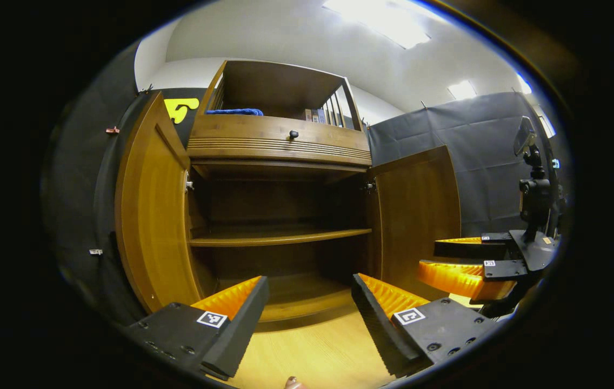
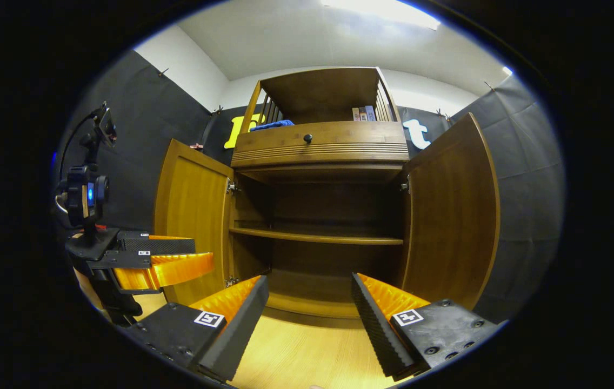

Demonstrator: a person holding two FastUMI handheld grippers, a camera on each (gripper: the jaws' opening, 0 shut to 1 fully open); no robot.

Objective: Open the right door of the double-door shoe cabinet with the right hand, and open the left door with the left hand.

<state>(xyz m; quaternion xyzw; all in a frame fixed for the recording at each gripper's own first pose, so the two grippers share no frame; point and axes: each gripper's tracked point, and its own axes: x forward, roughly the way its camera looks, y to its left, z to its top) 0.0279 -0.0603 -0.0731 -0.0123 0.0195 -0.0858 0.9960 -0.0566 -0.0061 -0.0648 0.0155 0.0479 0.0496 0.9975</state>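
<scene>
Both grippers hold nothing: the left gripper (image 1: pixel 309 313) and the right gripper (image 2: pixel 309 313) have their fingers spread apart, near the wooden floor (image 2: pixel 307 356). Behind them at 12 o'clock stands the shoe cabinet (image 2: pixel 318 216). Its left door (image 2: pixel 193 216) at 9 o'clock and right door (image 2: pixel 450 216) at 3 o'clock are swung wide, so I judge the task finished. Its shelf (image 2: pixel 315 236) looks bare; the open top compartment holds a blue cloth (image 2: pixel 272 125) and some small boxes (image 2: pixel 364 113).

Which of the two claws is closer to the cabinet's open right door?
The right claw. It sits just left of the open right door, low in front of the cabinet. The left claw sits farther over, in front of the left door.
</scene>
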